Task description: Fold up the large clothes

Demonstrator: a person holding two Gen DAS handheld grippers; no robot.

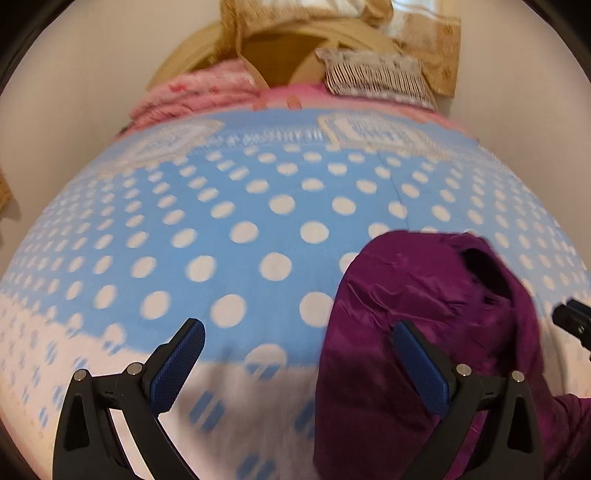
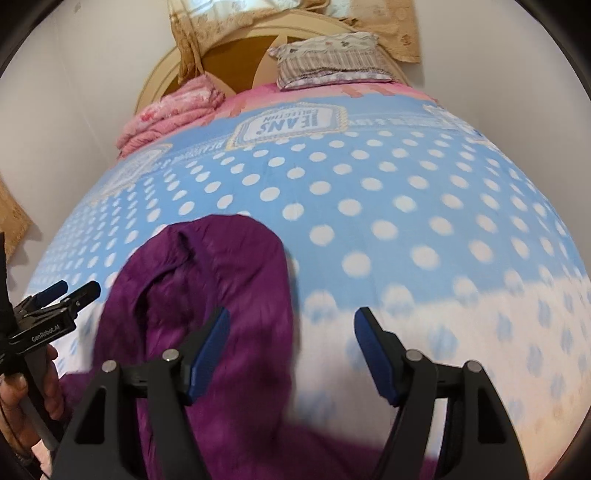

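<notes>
Bed (image 1: pixel 258 229): fills both views, covered by a blue bedspread with white polka dots; the near edge turns white with small blue marks. A printed label reading "JEANS" shows upside down in the upper middle of the right wrist view.

Purple jacket (image 1: pixel 417 332): a large, crinkled purple garment heaped on the bedspread. Lower right of the left wrist view; lower left to centre of the right wrist view (image 2: pixel 207 295). Dark opening at its top, possibly a hood or collar; I cannot tell which.

Left claw (image 1: pixel 299 354): fingers spread wide, nothing pinched. Its right finger stands in front of the jacket; contact cannot be told. Also seen at the left edge of the right wrist view (image 2: pixel 70 290), held by a hand (image 2: pixel 33 398).

Right claw (image 2: pixel 291 343): fingers spread apart, nothing between the pads. Its left finger overlaps the jacket, its right finger stands over the white part of the bedspread. Its tip shows at the right edge of the left wrist view (image 1: pixel 572 317).

Pink blanket (image 2: pixel 170 110): folded, upper left, at the head of the bed.

Patterned pillow (image 2: pixel 332 61): upper centre, against the wooden headboard (image 2: pixel 229 55).

Beige curtain (image 2: pixel 391 22): top of frame, behind the headboard.
</notes>
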